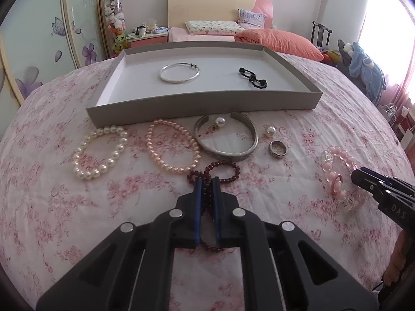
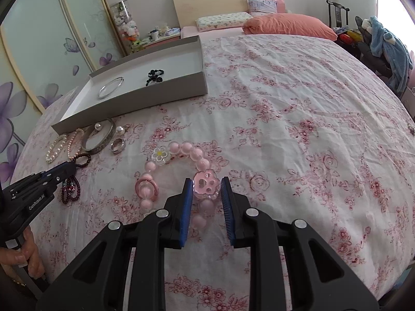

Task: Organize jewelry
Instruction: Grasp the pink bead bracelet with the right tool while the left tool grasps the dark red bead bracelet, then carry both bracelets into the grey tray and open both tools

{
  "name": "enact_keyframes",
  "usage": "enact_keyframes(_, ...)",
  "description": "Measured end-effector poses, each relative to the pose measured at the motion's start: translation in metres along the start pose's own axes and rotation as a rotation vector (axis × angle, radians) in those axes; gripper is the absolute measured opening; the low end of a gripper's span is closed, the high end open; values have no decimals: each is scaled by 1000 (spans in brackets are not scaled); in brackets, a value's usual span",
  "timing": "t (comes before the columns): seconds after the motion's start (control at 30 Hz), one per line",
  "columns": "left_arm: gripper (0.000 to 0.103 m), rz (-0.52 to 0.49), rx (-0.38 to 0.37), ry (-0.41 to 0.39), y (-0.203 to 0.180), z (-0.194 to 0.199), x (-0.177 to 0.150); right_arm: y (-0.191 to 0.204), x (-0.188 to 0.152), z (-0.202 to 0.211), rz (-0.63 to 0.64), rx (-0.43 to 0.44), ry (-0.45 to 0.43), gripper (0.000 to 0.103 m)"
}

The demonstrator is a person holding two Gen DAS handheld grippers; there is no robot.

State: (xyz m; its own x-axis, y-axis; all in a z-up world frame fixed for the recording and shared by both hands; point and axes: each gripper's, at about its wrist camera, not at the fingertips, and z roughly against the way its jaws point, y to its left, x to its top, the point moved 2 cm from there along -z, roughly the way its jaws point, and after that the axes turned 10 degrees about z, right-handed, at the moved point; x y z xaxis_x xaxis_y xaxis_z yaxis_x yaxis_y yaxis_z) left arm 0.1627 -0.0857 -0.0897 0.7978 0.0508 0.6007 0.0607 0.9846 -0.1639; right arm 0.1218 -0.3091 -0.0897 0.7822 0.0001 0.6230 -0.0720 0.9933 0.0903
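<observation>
Left wrist view
Left gripper (image 1: 207, 181): clamped on dark red bead bracelet (image 1: 223, 171), lying on floral bedspread (image 1: 77, 207).
Tray (image 1: 202, 102): holds silver bangle (image 1: 179, 72) and black bead bracelet (image 1: 253, 77).

Right wrist view
Right gripper (image 2: 206, 182): closed against pink bead bracelet (image 2: 181, 150) at its paw charm (image 2: 206, 183), on bedspread.

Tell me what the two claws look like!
Both are black plastic with angular cut-out arms and round silver bolt heads. The left claw and the right claw each have two fingers lined with ribbed blue pads. Small white lettering is printed on their sides. A bare hand holds the left one's handle; no sleeve shows.
</observation>
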Motion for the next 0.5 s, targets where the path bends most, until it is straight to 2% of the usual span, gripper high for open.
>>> enact_keyframes(0.5,9,94,-69,-136,47,57,10,21,16,19,43,65,-101,23)
